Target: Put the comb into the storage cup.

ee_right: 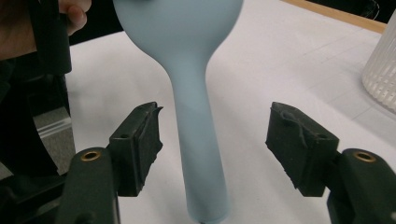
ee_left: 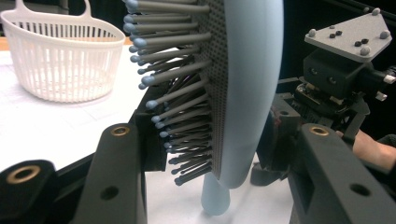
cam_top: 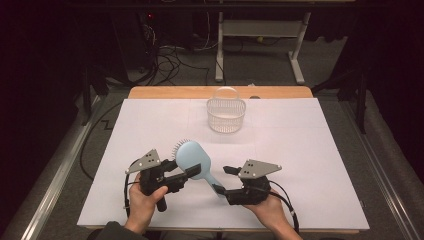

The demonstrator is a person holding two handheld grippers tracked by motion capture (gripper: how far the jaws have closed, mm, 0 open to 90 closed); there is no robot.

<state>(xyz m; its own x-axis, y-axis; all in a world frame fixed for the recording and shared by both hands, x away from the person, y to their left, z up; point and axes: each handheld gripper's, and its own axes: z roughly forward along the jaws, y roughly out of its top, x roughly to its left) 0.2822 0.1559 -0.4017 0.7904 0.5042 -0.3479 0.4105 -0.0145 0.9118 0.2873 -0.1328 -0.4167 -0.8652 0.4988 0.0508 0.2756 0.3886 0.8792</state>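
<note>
Blue hairbrush (cam_top: 196,159) clenched in left gripper (cam_top: 181,176); right gripper (cam_top: 220,180) released; white basket (cam_top: 226,114) beyond.

Black grippers (cam_top: 162,172), grey three-cornered plates, brass screw holes, dark sleeve (cam_top: 112,232)

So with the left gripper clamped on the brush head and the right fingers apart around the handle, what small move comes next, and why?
Probably draw the right gripper back off the handle. Its fingers stand clear of the light blue hairbrush on both sides, while the left gripper grips the head, so the brush looks handed over. The left could then carry it toward the white basket.
</note>
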